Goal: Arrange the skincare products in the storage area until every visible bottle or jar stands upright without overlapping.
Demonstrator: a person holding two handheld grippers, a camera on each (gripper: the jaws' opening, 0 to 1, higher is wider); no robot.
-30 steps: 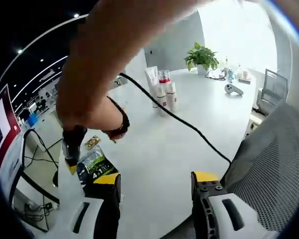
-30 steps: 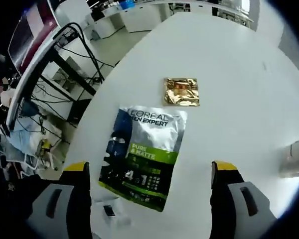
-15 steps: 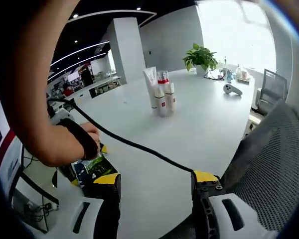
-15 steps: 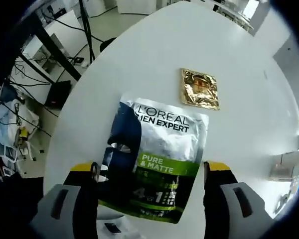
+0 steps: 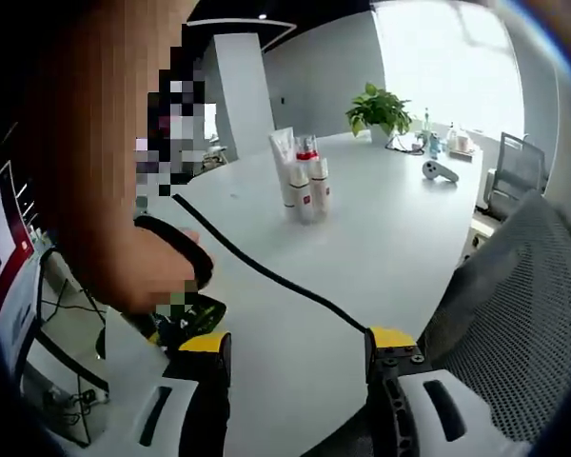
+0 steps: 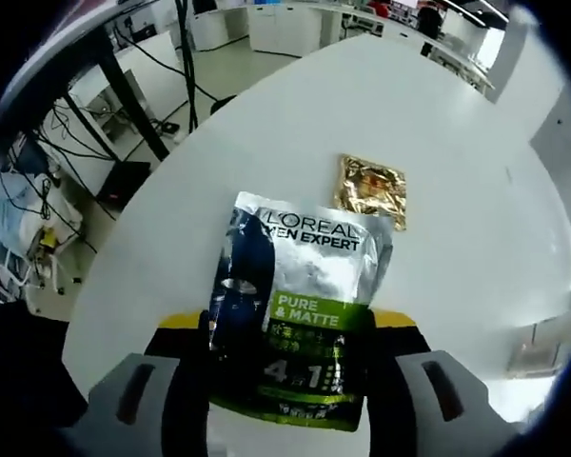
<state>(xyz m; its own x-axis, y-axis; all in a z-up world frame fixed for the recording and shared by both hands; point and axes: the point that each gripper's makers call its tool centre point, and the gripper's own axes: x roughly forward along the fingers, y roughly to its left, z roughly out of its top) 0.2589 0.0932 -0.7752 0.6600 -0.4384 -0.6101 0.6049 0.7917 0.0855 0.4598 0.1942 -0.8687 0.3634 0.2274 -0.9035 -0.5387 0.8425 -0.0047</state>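
Right gripper (image 6: 290, 357): jaws pinching the lower edges of the L'Oréal sachet (image 6: 300, 314), which lies flat on the white table (image 6: 457, 219). Gold foil packet (image 6: 371, 190) just beyond the sachet, apart from it. Left gripper (image 5: 295, 390): jaws spread, nothing between them, over the table edge. Tubes and bottles (image 5: 300, 181) stand upright in a tight cluster mid-table, well apart from both grippers. Black cable (image 5: 266, 276) crosses the table; person's forearm (image 5: 105, 190) at left; mesh chair (image 5: 514, 314) at right
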